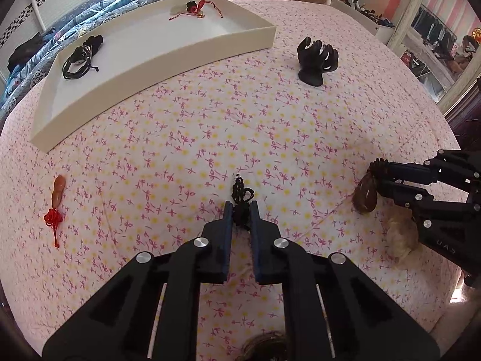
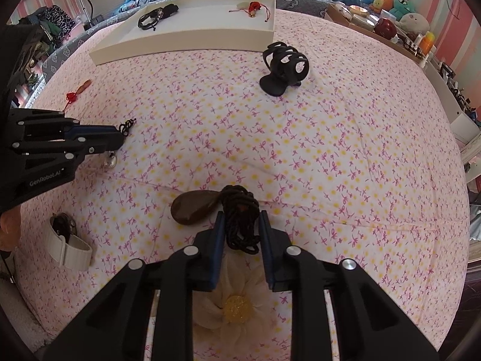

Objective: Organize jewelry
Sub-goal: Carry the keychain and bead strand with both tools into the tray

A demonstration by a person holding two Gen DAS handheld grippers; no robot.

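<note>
Two pieces already lie in the white tray — a black cord bracelet and a red knotted charm. The left gripper pinches a black braided cord and the right gripper clamps the dark cord of a brown stone pendant, both low over the bedspread. An orange gourd charm and a white-strapped watch are left — roughly halfway, I judge.

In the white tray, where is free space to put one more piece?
The tray is bare in its middle, between the black cords at its left end and the red charm at its right. Its near side is free too. Both ends are crowded.
</note>
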